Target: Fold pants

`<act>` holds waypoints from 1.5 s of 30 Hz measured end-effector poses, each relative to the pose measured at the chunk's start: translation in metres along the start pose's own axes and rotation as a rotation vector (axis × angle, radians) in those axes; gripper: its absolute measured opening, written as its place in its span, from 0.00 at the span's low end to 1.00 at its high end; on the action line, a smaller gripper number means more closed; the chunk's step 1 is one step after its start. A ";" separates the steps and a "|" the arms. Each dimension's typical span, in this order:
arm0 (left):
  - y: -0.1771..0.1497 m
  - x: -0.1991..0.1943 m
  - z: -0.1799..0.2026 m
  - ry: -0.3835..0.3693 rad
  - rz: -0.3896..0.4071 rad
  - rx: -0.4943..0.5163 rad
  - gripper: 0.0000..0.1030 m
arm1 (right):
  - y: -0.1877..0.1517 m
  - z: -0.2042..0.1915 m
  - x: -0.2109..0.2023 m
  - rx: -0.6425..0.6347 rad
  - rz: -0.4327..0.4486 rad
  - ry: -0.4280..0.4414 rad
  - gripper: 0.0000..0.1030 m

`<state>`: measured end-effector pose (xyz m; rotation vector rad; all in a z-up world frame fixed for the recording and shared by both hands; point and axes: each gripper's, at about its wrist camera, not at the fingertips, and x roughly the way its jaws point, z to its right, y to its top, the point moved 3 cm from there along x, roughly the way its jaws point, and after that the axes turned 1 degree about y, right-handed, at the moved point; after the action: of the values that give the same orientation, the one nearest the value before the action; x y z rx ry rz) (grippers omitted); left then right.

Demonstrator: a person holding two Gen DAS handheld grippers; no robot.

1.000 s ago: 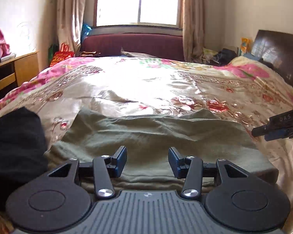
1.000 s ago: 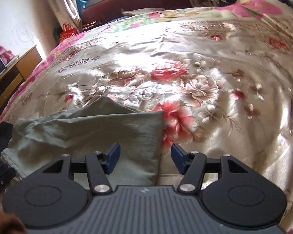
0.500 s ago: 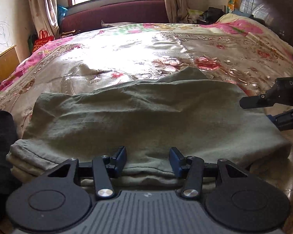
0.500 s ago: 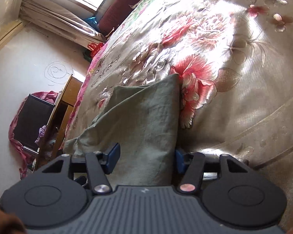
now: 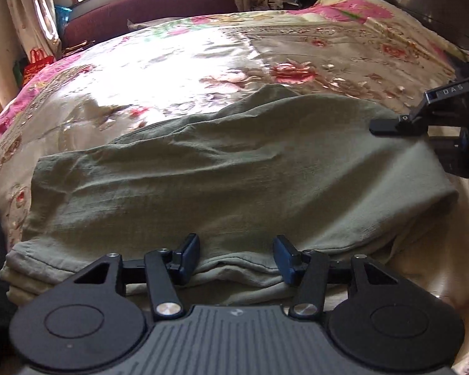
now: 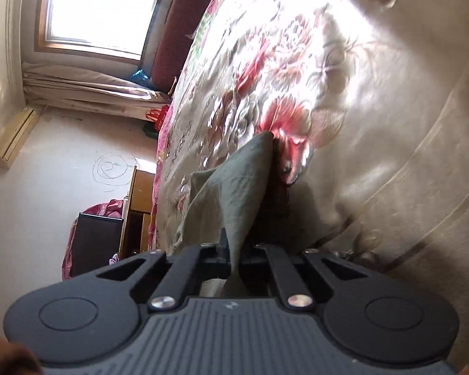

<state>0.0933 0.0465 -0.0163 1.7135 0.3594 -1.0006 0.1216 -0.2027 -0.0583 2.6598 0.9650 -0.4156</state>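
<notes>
I have my right gripper (image 6: 231, 259) clamped on the right edge of the folded olive-green cotton pants (image 5: 228, 172) on the floral satin bedspread (image 5: 203, 50), while my left gripper (image 5: 236, 257) waits wide open, empty, at their near edge to grab it.

Daylight enters through the window (image 6: 90, 9), which is blown out to white. Strong glare on the satin bedspread (image 5: 184, 59) washes out its floral pattern. Foreground dimmer; soft shadow under the pants (image 5: 234, 181) edge. Fisheye bending and dark vignette at corners. Right wrist view slightly motion-blurred, rolled sideways.
</notes>
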 end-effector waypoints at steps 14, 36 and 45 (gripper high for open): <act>0.047 -0.018 0.118 -0.251 0.135 0.107 0.64 | 0.022 0.055 -0.162 0.027 0.201 -0.172 0.23; 0.081 0.030 0.099 -0.222 0.122 -0.101 0.68 | 0.009 0.060 -0.150 0.070 0.153 -0.140 0.16; 0.008 -0.003 0.133 -0.187 0.148 0.148 0.70 | 0.009 0.061 -0.140 0.102 0.199 -0.180 0.06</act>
<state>0.0380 -0.0743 -0.0198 1.7339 0.0374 -1.0895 0.0146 -0.3111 -0.0624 2.7177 0.6349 -0.6598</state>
